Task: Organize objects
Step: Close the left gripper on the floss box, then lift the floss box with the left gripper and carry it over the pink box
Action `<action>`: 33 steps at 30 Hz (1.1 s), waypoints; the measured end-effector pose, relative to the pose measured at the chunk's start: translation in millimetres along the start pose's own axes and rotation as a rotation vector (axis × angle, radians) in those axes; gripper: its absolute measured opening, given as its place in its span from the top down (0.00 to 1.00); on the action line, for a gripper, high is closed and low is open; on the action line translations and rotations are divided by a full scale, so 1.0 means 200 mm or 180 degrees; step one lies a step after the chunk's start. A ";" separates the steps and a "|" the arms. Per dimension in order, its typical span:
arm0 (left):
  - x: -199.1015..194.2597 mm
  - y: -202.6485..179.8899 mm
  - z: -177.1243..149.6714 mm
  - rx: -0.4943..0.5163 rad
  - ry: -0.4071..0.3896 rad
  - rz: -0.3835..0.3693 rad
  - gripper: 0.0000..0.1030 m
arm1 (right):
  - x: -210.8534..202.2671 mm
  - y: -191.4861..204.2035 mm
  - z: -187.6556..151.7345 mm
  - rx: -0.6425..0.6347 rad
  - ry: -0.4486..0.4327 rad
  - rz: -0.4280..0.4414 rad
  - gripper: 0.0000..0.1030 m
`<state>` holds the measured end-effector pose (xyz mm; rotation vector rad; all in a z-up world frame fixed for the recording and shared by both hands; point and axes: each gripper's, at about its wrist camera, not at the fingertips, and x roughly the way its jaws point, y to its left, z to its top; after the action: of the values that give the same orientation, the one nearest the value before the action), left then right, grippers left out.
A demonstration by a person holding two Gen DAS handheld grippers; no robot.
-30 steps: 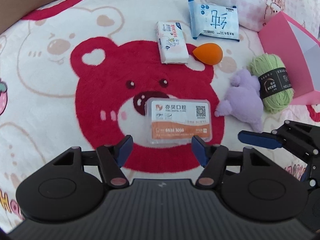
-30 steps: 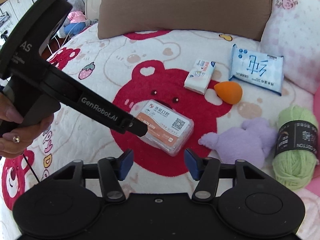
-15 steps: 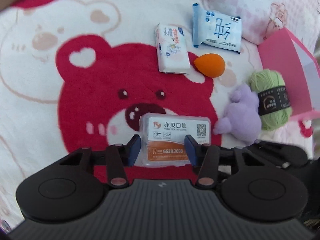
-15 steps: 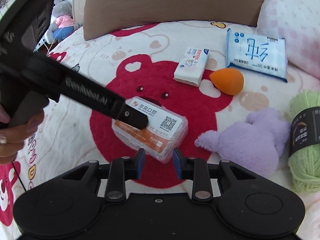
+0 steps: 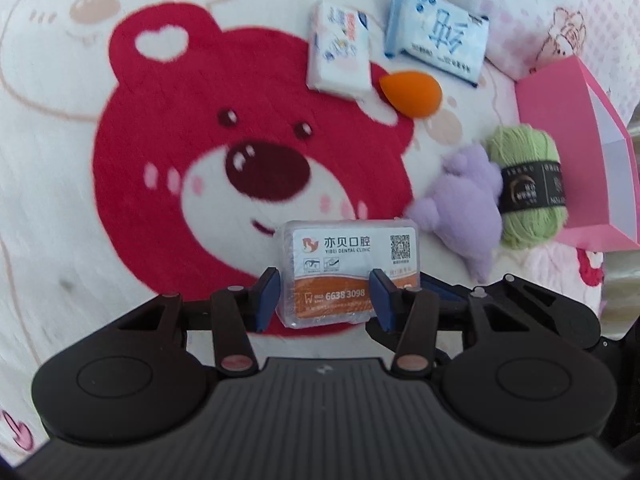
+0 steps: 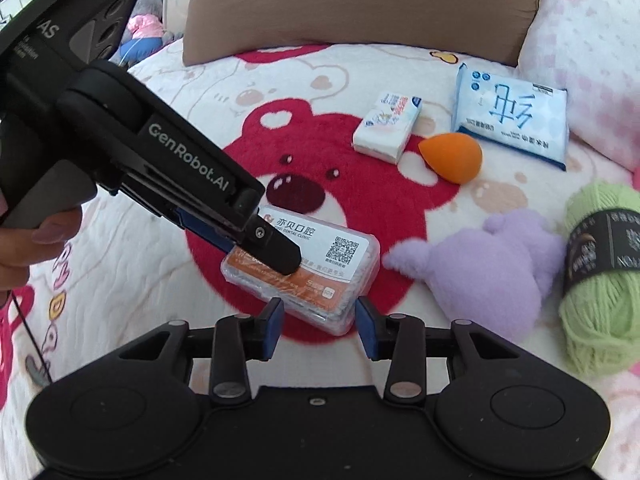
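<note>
— What are the two grippers doing to that clear plastic box (image 5: pixel 347 272)?

— The left gripper (image 5: pixel 326 300) is clamping it: blue pads (image 5: pixel 269 299) are pressing on both short sides, and the box is sitting between them, over the lower edge of the red bear's face on the blanket (image 5: pixel 60 208). The right gripper (image 6: pixel 319 325) is straddling the near corner of the same box (image 6: pixel 320 270); its pads (image 6: pixel 274 328) are standing partway apart, just beside the box walls, but I'm not making out whether they are touching.

— Is anything getting hidden?

— Yes. From the right wrist view, the left gripper's black finger (image 6: pixel 276 254) is lying across the orange part of the label, covering some of the print. The hand (image 6: pixel 24 240) holding it is cut off at the frame edge.

— And beyond the box?

— To the right of the box, a purple plush toy (image 5: pixel 466 210) is touching a green yarn ball (image 5: pixel 528 188), which is leaning against a pink open box (image 5: pixel 560 152) that is partly cut off. Farther from the box, an orange sponge (image 5: pixel 132 94) — sorry, I mean this orange sponge (image 5: pixel 412 94) — is lying just beside a small tissue pack (image 5: pixel 340 52), with a blue wipes packet (image 5: pixel 438 48) near it, its top edge blurring. A brown pillow (image 6: pixel 360 4) is sitting behind everything.
</note>
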<state>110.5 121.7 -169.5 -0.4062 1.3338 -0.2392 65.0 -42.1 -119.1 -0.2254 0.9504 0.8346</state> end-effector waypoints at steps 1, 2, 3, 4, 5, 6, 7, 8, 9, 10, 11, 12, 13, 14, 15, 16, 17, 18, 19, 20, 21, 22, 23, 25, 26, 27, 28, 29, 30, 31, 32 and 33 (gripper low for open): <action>0.01 -0.01 -0.01 -0.0027 0.0015 -0.0013 0.55 | -0.01 0.00 -0.01 -0.0022 0.0005 0.0001 0.55; 0.01 -0.01 -0.02 -0.0044 0.0025 -0.0021 0.55 | -0.02 -0.01 -0.03 -0.0045 0.0008 -0.0004 0.54; 0.02 -0.02 -0.03 -0.0048 0.0028 -0.0023 0.55 | -0.02 -0.01 -0.04 -0.0068 0.0012 -0.0009 0.52; 0.03 -0.02 -0.03 -0.0077 0.0037 -0.0040 0.55 | -0.01 -0.01 -0.04 -0.0077 0.0013 -0.0010 0.49; 0.05 -0.02 -0.04 -0.0110 0.0067 -0.0072 0.55 | -0.01 -0.02 -0.04 -0.0063 0.0000 -0.0008 0.43; 0.06 -0.02 -0.04 -0.0134 0.0094 -0.0093 0.54 | 0.00 -0.02 -0.04 -0.0033 -0.0011 -0.0017 0.40; 0.07 -0.01 -0.04 -0.0170 0.0103 -0.0098 0.54 | 0.01 -0.03 -0.04 -0.0001 -0.0010 -0.0031 0.39; 0.07 -0.01 -0.04 -0.0210 0.0106 -0.0105 0.54 | 0.02 -0.03 -0.04 0.0018 -0.0013 -0.0044 0.37; 0.07 -0.01 -0.04 -0.0247 0.0110 -0.0112 0.54 | 0.02 -0.02 -0.04 0.0025 -0.0015 -0.0046 0.35; 0.07 0.00 -0.04 -0.0294 0.0110 -0.0123 0.54 | 0.03 -0.01 -0.04 0.0007 -0.0021 -0.0058 0.34; 0.07 0.01 -0.04 -0.0332 0.0106 -0.0133 0.54 | 0.04 0.00 -0.04 -0.0028 -0.0025 -0.0082 0.32; 0.07 0.01 -0.04 -0.0359 0.0099 -0.0139 0.54 | 0.05 0.01 -0.05 -0.0053 -0.0029 -0.0110 0.30; 0.08 0.01 -0.04 -0.0384 0.0091 -0.0143 0.54 | 0.06 0.01 -0.05 -0.0055 -0.0035 -0.0123 0.29; 0.08 0.01 -0.04 -0.0403 0.0081 -0.0145 0.54 | 0.07 0.01 -0.05 -0.0036 -0.0043 -0.0130 0.27; 0.08 0.01 -0.04 -0.0406 0.0066 -0.0140 0.54 | 0.07 0.01 -0.05 -0.0003 -0.0051 -0.0125 0.25; 0.08 0.00 -0.05 -0.0396 0.0045 -0.0128 0.53 | 0.08 0.00 -0.05 0.0028 -0.0060 -0.0119 0.24; 0.08 0.00 -0.05 -0.0381 0.0027 -0.0117 0.53 | 0.09 0.00 -0.05 0.0049 -0.0063 -0.0115 0.22; 0.08 -0.01 -0.05 -0.0353 0.0004 -0.0104 0.53 | 0.10 0.00 -0.05 0.0057 -0.0064 -0.0119 0.22; 0.08 -0.02 -0.05 -0.0325 -0.0020 -0.0093 0.52 | 0.11 0.01 -0.05 0.0061 -0.0056 -0.0140 0.22; 0.08 -0.02 -0.06 -0.0292 -0.0045 -0.0076 0.52 | 0.13 0.01 -0.06 0.0070 -0.0024 -0.0174 0.22; 0.08 -0.03 -0.06 -0.0255 -0.0075 -0.0060 0.51 | 0.14 0.02 -0.07 0.0032 -0.0040 -0.0219 0.22; 0.08 -0.03 -0.06 -0.0228 -0.0106 -0.0051 0.50 | 0.14 0.04 -0.07 -0.0027 -0.0072 -0.0268 0.22; 0.07 -0.04 -0.07 -0.0227 -0.0134 -0.0050 0.49 | 0.13 0.06 -0.08 -0.0104 -0.0106 -0.0321 0.22; 0.07 -0.03 -0.09 -0.0210 -0.0194 -0.0049 0.49 | 0.12 0.07 -0.10 -0.0150 -0.0151 -0.0345 0.23; 0.07 -0.03 -0.10 -0.0217 -0.0208 -0.0043 0.49 | 0.11 0.06 -0.10 -0.0123 -0.0169 -0.0321 0.24; 0.07 -0.04 -0.10 -0.0204 -0.0224 -0.0022 0.49 | 0.10 0.05 -0.10 -0.0117 -0.0179 -0.0300 0.25; 0.06 -0.06 -0.11 -0.0157 -0.0242 0.0016 0.49 | 0.10 0.06 -0.10 -0.0148 -0.0185 -0.0302 0.25; 0.06 -0.08 -0.12 -0.0083 -0.0258 0.0064 0.49 | 0.09 0.06 -0.11 -0.0187 -0.0185 -0.0323 0.26; 0.06 -0.10 -0.14 -0.0020 -0.0276 0.0099 0.49 | 0.09 0.07 -0.11 -0.0215 -0.0178 -0.0351 0.26; 0.05 -0.12 -0.15 0.0040 -0.0295 0.0128 0.49 | 0.09 0.08 -0.11 -0.0243 -0.0132 -0.0394 0.26; 0.04 -0.13 -0.16 0.0105 -0.0305 0.0152 0.49 | 0.08 0.08 -0.11 -0.0273 -0.0138 -0.0414 0.27; 0.04 -0.14 -0.16 0.0139 -0.0312 0.0163 0.49 | 0.07 0.08 -0.11 -0.0291 -0.0150 -0.0423 0.27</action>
<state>82.0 87.9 -170.1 -0.3425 1.2389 -0.2029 43.2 -34.8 -140.4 -0.3427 0.8448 0.7586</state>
